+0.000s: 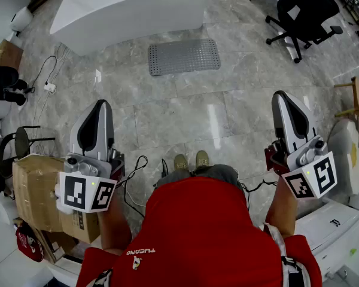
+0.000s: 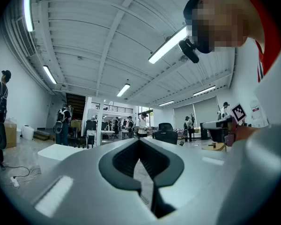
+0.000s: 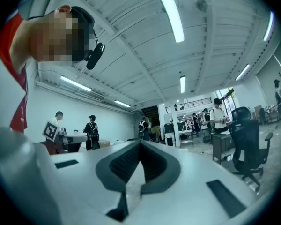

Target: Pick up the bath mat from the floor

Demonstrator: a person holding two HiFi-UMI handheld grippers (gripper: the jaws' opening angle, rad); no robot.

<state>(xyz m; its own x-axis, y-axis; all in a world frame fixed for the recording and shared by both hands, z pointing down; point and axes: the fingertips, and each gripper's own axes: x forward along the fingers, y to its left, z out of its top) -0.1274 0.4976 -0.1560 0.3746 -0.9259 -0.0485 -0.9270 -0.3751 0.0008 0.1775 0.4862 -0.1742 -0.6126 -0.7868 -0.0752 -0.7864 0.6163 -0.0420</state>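
Grey, studded rectangular bath mat (image 1: 183, 57) lies flat on the pale marble-tiled floor (image 1: 185, 115), at the top centre of the head view. One long edge runs just beside the base of the white bathtub (image 1: 128, 8); whether they touch cannot be told. Nothing rests on the mat, and neither gripper is near it.

Well back from the mat, the person's olive-tan shoes (image 1: 191, 160) stand on the tiles, with the red shirt (image 1: 197, 232) filling the lower frame.

Left gripper (image 1: 100, 104), with a white shell and black pads, is held level to the left of the shoes and points toward the bathtub. Its own view shows the jaws closed together, with nothing between them. Its marker cube (image 1: 85, 192) sits at the rear.

Right gripper (image 1: 281, 94) mirrors it on the other side, level and pointing the same way. Its jaws are pressed together on nothing. Its marker cube (image 1: 314, 179) faces the camera.

Surroundings:
- A black swivel office chair (image 1: 302, 11) stands at the upper right, well apart from the mat.
- A brown cardboard box (image 1: 36, 190) sits at the lower left, beside the left gripper's rear.
- A white power strip (image 1: 49, 87) with a black cable lies on the floor at the left.

Both gripper views show other people standing in the distance.
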